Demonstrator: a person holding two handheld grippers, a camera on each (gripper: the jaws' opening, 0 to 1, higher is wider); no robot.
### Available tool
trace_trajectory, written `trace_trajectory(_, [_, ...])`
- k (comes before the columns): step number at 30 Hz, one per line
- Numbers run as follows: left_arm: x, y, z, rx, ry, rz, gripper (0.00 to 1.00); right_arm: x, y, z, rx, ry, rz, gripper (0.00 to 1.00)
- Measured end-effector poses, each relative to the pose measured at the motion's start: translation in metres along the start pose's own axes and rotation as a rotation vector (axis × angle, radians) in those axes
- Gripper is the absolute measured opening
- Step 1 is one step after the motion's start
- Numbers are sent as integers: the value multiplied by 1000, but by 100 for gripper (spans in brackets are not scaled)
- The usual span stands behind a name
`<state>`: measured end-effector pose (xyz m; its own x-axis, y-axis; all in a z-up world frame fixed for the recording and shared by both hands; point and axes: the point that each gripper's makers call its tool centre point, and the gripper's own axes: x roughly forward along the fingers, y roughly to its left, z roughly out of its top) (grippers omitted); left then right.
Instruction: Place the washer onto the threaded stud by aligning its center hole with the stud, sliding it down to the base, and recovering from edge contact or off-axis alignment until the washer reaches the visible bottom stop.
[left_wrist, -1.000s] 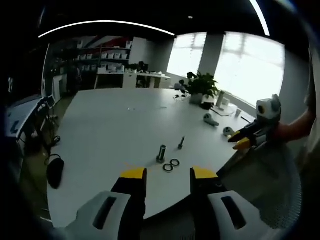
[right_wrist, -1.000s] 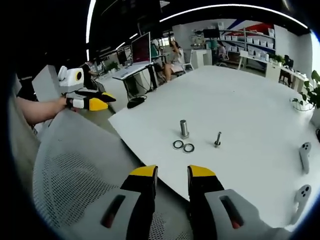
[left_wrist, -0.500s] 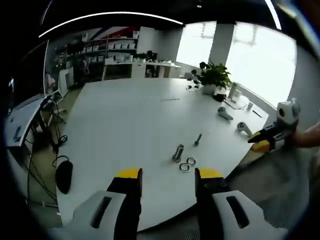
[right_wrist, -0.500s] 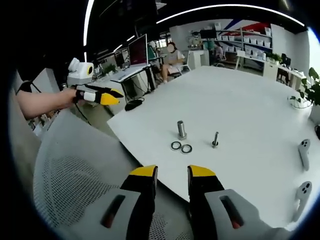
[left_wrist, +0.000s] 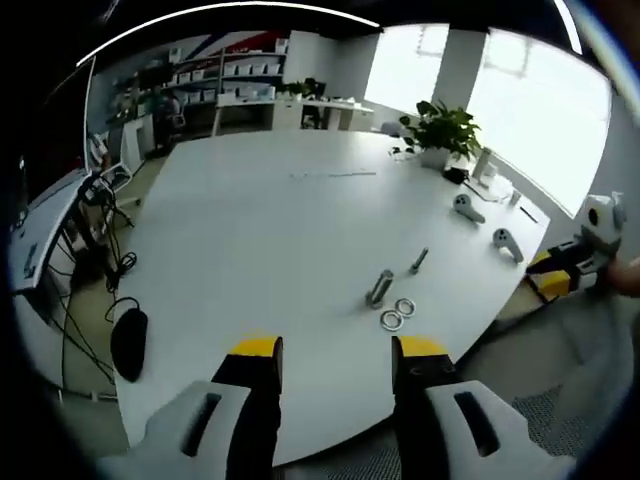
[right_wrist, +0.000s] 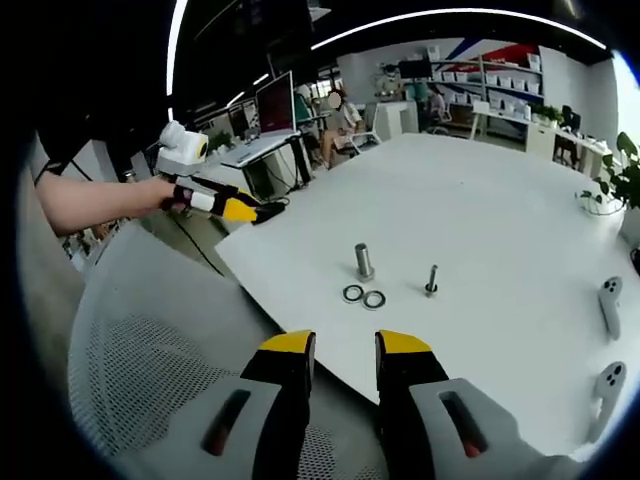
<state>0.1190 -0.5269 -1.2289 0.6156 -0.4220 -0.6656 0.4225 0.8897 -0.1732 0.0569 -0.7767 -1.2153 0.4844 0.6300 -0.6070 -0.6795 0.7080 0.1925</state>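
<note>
In the right gripper view, 2 washers lie flat at frame centre on the white table, straight ahead of the right gripper, whose jaws stand apart and empty. Behind them stand 1 upright threaded stud and 1 metal cylinder. The left gripper, also parted and empty, seems about equally near

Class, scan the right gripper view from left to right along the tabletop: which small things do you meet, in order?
Two washers → thick stud overlaps them, so skip it → thin bolt → two controllers.
</note>
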Motion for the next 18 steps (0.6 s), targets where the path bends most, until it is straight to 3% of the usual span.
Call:
trace_trajectory(12, [8, 9, -4, -40, 13, 15, 45, 1, 2, -2, -2, 13, 11, 26])
trace_trajectory(18, [14, 0, -8, -38, 20, 7, 45, 1, 2, -3, -1, 15, 11, 26])
